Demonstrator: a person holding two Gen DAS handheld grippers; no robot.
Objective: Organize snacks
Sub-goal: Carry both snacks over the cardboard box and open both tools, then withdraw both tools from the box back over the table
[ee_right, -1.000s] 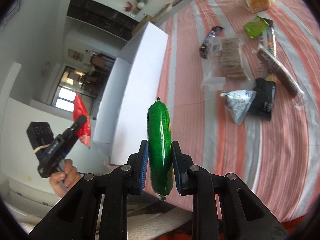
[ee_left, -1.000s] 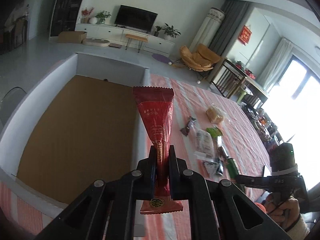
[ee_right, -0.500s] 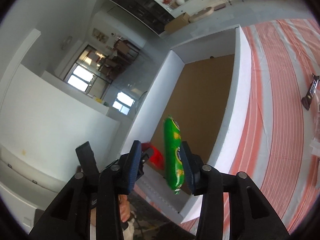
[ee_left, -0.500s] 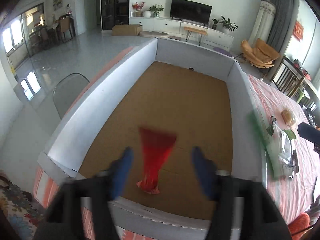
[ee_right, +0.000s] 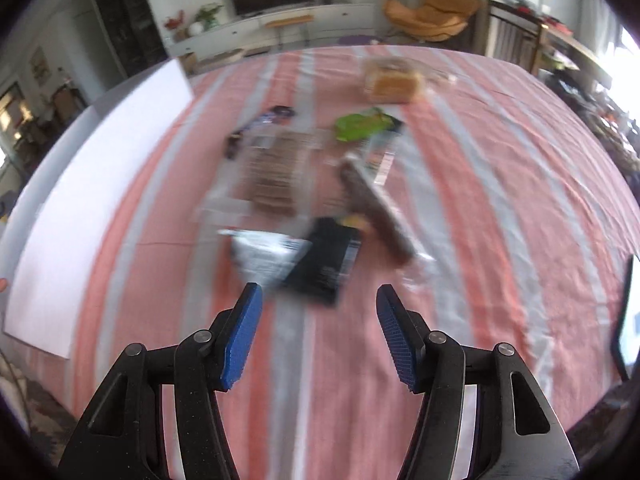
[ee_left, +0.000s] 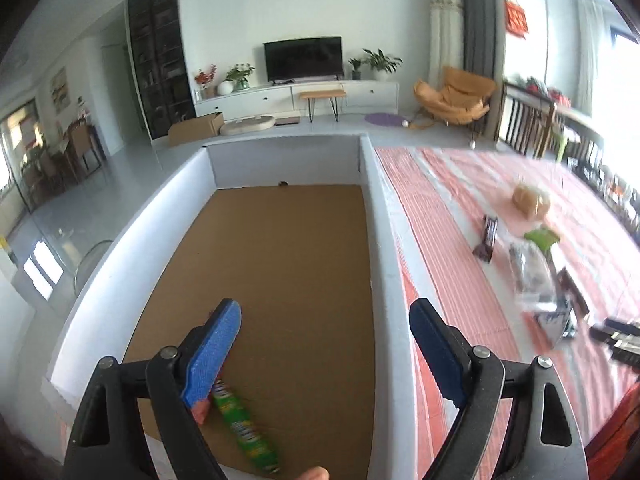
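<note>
Counted in the left wrist view: one white box [ee_left: 384, 264], open-topped, with two snacks on its brown floor, lower left of frame: one green sausage-shaped pack [ee_left: 244, 428] and one red packet [ee_left: 201, 412], mostly hidden behind a gripper finger.

Counted on the striped counter [ee_right: 500, 184] in the right wrist view, blurred, so the tally is approximate:
- one bread pack [ee_right: 394, 80], upper centre
- one green packet [ee_right: 360, 125]
- one dark bar wrapper [ee_right: 260, 124], centre left
- one clear pack of brown crackers [ee_right: 274, 176]
- one long brown bar in clear wrap [ee_right: 376, 204]
- one silver-white pouch [ee_right: 266, 256]
- one black pouch [ee_right: 328, 268]

Seven loose snacks are counted on the counter, two in the box.
</note>
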